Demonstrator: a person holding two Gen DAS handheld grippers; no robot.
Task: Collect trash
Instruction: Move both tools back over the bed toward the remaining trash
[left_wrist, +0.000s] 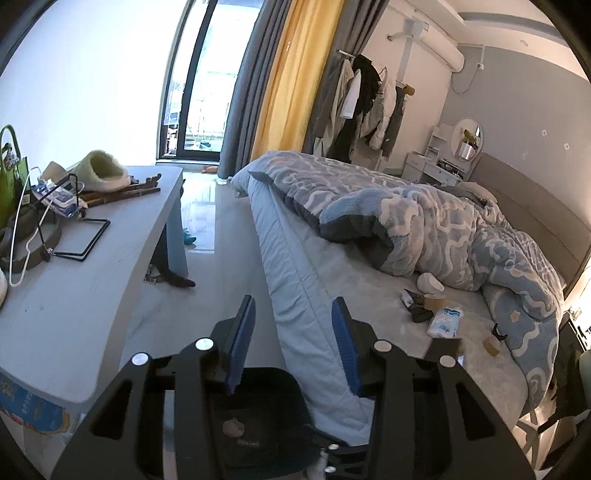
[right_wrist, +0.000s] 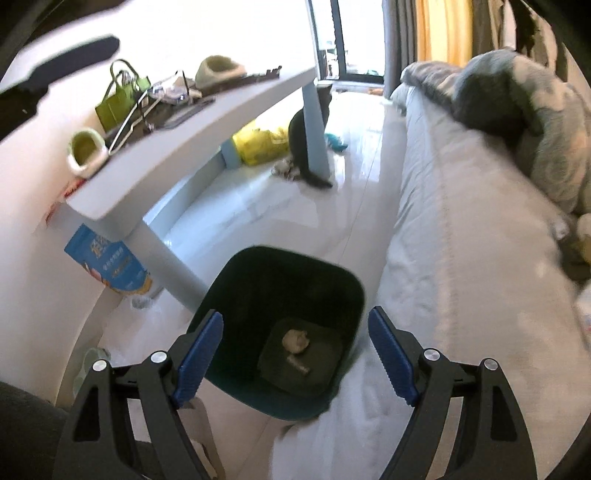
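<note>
The bed (left_wrist: 369, 295) fills the right side, with small clutter (left_wrist: 436, 314) near its long edge by the quilt. The dark bin (right_wrist: 229, 295) stands on the floor between bed and desk (right_wrist: 177, 155), a crumpled wad (right_wrist: 295, 340) on its bottom, perhaps paper. Right gripper (right_wrist: 295, 354) gapes wide and empty above it; left gripper (left_wrist: 291, 328) is narrower, holding nothing.

Open floor lane (right_wrist: 295, 221) between table (right_wrist: 207, 122) and bed (right_wrist: 461, 240), clear up to the balcony door. Dark bin (right_wrist: 280, 295) blocks the near end, wedged between table leg (right_wrist: 166, 266) and bed edge; mouth open from above, under right claw (right_wrist: 295, 354). Cat (right_wrist: 301, 147) at far table leg. Tabletop cluttered at the wall end: green bag (right_wrist: 118, 99), hangers, slippers. Bed surface free along its near edge; rumpled duvet (left_wrist: 443, 229) and small litter (left_wrist: 436, 310) further in.
</note>
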